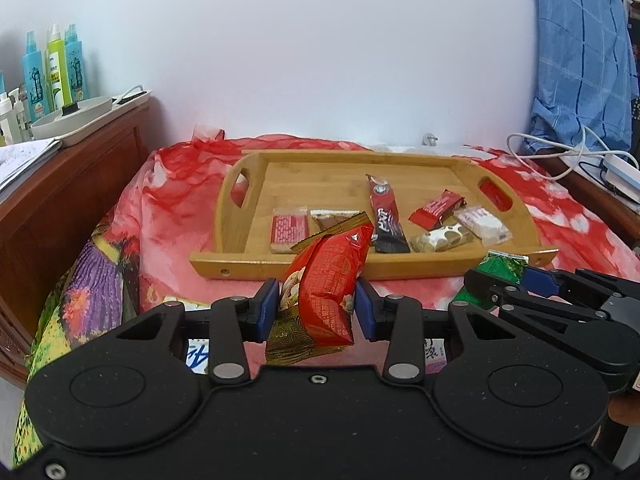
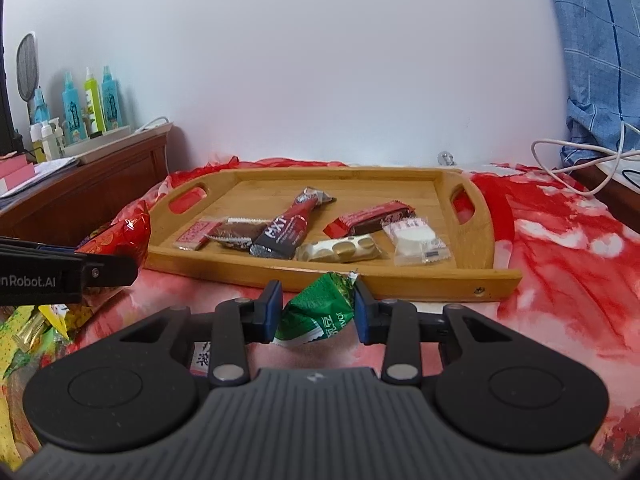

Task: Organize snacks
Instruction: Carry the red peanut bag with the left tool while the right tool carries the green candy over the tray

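My left gripper [image 1: 316, 308] is shut on a red snack packet [image 1: 330, 284], held upright just in front of the wooden tray [image 1: 400, 268]. My right gripper [image 2: 318, 308] is shut on a green snack packet [image 2: 318, 312], also near the tray's [image 2: 400, 280] front edge. In the left wrist view the right gripper [image 1: 500, 284] shows at the right with the green packet [image 1: 502, 264]. Several wrapped snacks lie in the tray, among them a dark red stick pack [image 2: 286, 228], a red bar [image 2: 368, 218] and a clear pack of white wafers [image 2: 416, 238].
A red flowered cloth [image 2: 560, 248] covers the surface. More loose snacks [image 2: 36, 328] lie at the left. A wooden cabinet [image 1: 60, 192] with spray bottles [image 1: 54, 72] stands at the left. White cables [image 2: 580, 160] and blue checked fabric [image 1: 580, 60] are at the right.
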`<action>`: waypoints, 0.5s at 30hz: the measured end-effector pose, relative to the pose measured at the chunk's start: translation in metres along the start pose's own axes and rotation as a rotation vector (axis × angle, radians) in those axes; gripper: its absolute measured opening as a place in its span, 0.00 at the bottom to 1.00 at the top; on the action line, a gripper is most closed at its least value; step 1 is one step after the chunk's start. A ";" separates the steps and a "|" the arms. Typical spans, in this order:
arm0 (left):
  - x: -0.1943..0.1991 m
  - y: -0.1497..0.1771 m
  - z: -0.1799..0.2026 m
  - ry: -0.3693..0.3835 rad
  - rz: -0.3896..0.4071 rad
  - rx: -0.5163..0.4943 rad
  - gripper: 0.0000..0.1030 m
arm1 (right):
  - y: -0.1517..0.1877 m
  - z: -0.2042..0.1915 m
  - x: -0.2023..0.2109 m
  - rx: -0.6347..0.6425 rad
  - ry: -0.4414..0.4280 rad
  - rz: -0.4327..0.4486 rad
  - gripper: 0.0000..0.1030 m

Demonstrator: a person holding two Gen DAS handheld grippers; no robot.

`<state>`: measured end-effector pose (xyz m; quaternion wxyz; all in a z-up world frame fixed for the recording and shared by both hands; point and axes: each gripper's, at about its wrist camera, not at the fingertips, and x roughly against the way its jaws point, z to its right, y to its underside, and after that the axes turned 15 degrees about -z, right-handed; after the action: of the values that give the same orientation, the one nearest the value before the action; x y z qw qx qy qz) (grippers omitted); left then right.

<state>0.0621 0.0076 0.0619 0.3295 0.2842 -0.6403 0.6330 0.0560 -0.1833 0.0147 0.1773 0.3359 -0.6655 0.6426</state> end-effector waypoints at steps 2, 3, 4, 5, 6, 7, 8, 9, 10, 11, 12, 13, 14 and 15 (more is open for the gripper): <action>0.001 -0.002 0.001 0.001 0.004 -0.001 0.37 | 0.000 0.000 0.004 -0.003 0.000 0.013 0.39; 0.001 -0.003 0.001 0.002 0.005 0.000 0.37 | -0.001 0.001 0.006 -0.004 -0.002 0.020 0.39; 0.002 -0.005 0.001 0.004 0.006 0.002 0.37 | -0.001 0.001 0.007 -0.006 -0.003 0.025 0.39; 0.002 -0.007 0.001 0.005 0.006 0.005 0.37 | -0.002 0.002 0.009 -0.008 -0.005 0.030 0.39; 0.003 -0.009 0.001 0.005 0.006 0.010 0.37 | -0.003 0.002 0.011 -0.011 -0.007 0.036 0.39; 0.003 -0.011 0.001 0.005 0.007 0.014 0.37 | -0.004 0.003 0.012 -0.012 -0.009 0.041 0.39; 0.003 -0.013 0.001 0.006 0.008 0.018 0.37 | -0.006 0.003 0.013 -0.013 -0.010 0.045 0.39; 0.003 -0.015 0.000 0.006 0.009 0.021 0.37 | -0.007 0.004 0.015 -0.014 -0.013 0.052 0.39; 0.003 -0.018 0.000 0.007 0.011 0.022 0.37 | -0.009 0.005 0.016 -0.016 -0.014 0.059 0.39; 0.003 -0.020 0.001 0.006 0.013 0.023 0.37 | -0.011 0.006 0.018 -0.020 -0.017 0.066 0.39; 0.004 -0.022 0.001 0.005 0.016 0.022 0.37 | -0.013 0.008 0.020 -0.026 -0.022 0.073 0.39; 0.004 -0.025 0.001 0.003 0.019 0.019 0.37 | -0.015 0.010 0.021 -0.031 -0.026 0.079 0.39; 0.004 -0.027 0.002 0.002 0.022 0.017 0.37 | -0.017 0.011 0.022 -0.034 -0.028 0.085 0.39; 0.004 -0.031 0.002 0.001 0.025 0.014 0.37 | -0.021 0.013 0.023 -0.035 -0.027 0.094 0.39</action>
<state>0.0836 0.0043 0.0839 0.3198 0.2781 -0.6391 0.6418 0.0562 -0.2001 0.0439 0.1436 0.3098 -0.6939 0.6340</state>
